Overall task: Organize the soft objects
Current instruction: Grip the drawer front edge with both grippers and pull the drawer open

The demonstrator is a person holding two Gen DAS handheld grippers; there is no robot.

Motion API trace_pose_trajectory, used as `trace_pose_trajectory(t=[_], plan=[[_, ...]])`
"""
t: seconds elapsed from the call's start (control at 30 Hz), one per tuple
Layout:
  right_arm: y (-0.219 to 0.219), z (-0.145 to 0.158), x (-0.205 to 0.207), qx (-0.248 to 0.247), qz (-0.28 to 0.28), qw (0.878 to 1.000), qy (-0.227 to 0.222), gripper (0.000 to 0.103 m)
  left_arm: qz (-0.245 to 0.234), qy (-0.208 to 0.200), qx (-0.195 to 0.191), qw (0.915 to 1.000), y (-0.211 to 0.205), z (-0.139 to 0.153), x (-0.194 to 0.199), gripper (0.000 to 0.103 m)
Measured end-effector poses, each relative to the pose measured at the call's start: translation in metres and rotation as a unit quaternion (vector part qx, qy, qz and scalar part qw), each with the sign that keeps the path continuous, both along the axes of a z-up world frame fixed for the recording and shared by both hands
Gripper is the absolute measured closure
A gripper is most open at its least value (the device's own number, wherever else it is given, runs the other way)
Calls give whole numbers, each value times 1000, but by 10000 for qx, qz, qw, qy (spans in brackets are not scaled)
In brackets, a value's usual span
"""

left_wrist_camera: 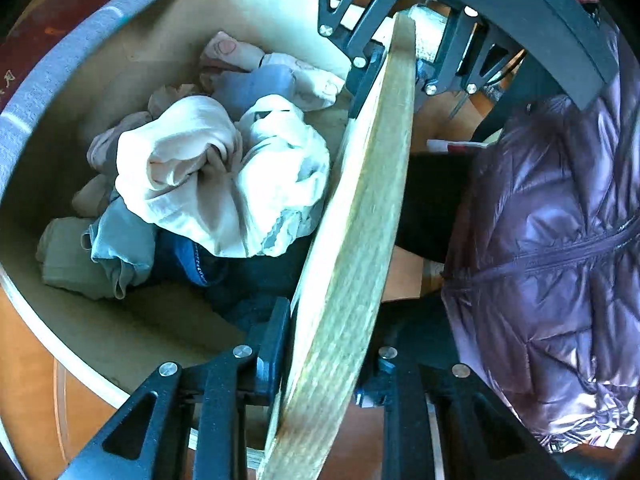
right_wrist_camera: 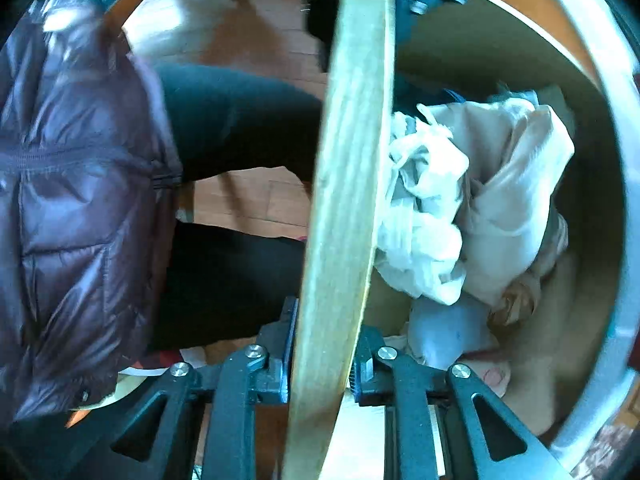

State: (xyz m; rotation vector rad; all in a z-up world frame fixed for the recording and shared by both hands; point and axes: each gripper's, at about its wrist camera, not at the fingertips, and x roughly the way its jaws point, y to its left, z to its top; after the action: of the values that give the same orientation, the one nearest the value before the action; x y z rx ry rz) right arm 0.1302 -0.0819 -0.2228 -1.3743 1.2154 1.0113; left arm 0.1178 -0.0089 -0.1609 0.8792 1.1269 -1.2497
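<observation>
Drawer step: you've got both tongs clamped on the drawer front (left_wrist_camera: 352,216).

Left tongs (left_wrist_camera: 320,364) and right tongs (right_wrist_camera: 320,364) pinch that board; clothes (left_wrist_camera: 224,176) sit just behind it. Next is probably an even push shut, both hands together.

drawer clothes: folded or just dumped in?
Dumped, not folded. The cream garment and white lacy one lie crumpled atop blue denim inside the drawer; no flat folds show.

One wooden drawer (left_wrist_camera: 360,216) held one heap of clothes (left_wrist_camera: 208,176), its pieces too tangled to count; two claws were there: left claw (left_wrist_camera: 324,364), right claw (right_wrist_camera: 320,364).
</observation>
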Motion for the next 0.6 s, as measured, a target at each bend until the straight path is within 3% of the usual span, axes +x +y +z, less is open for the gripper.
trace_pose_trajectory(t=[0.2, 0.27, 0.3, 0.4, 0.6], plan=[[-1, 5, 0, 135, -499, 9986, -100, 83, 73, -34, -137, 9999, 2, 7, 2, 79], [-1, 5, -9, 102, -453, 9989, -71, 83, 33, 101, -132, 9999, 1, 8, 6, 79], [0, 5, -13, 142, -241, 9994, 227, 83, -4, 179, -135, 9997, 2, 5, 2, 78], [2, 2, -24, 127, -171, 9993, 319, 81, 39, 71, -74, 9999, 4, -3, -6, 78], [-3, 7, -14, 393, -799, 9956, 278, 82, 166, 17, -59, 9998, 3, -4, -8, 78]])
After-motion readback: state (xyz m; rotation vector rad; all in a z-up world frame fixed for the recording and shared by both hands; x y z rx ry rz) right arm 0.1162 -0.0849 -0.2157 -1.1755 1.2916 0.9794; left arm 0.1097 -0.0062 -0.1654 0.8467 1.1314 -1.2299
